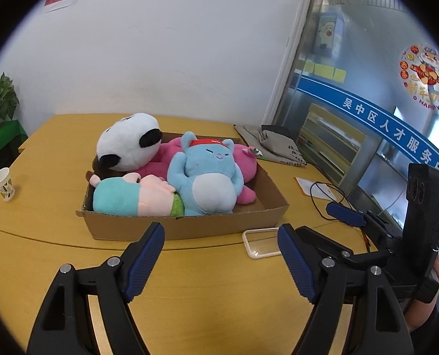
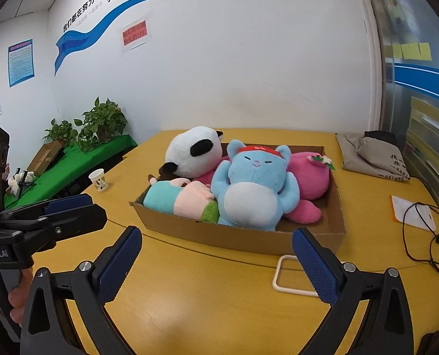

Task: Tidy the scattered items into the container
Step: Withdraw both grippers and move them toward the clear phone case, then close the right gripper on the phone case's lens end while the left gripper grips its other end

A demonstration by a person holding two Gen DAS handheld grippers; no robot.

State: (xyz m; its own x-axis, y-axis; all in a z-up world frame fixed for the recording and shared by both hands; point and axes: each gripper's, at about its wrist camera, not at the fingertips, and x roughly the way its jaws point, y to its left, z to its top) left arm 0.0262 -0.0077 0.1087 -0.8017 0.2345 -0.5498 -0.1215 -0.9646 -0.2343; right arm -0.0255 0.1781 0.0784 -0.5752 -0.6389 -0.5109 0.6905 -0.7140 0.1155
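Note:
A shallow cardboard box (image 1: 189, 224) (image 2: 249, 238) sits on the yellow table and holds several plush toys: a blue cat with a red headband (image 1: 209, 174) (image 2: 255, 183), a black-and-white panda (image 1: 127, 142) (image 2: 194, 151), a pink toy (image 1: 246, 162) (image 2: 308, 174) and a teal-and-pink toy (image 1: 130, 196) (image 2: 178, 199). My left gripper (image 1: 220, 238) is open and empty, in front of the box. My right gripper (image 2: 216, 245) is open and empty, also in front of the box. Each gripper shows in the other's view: the right one (image 1: 346, 214) and the left one (image 2: 68, 207).
A clear phone case (image 1: 260, 242) (image 2: 293, 275) lies on the table by the box's near right corner. A paper cup (image 1: 3, 184) (image 2: 98, 180) stands at the left. A grey cloth bag (image 1: 274, 145) (image 2: 373, 156), a paper and black cable (image 1: 323, 192) (image 2: 420, 222) lie right.

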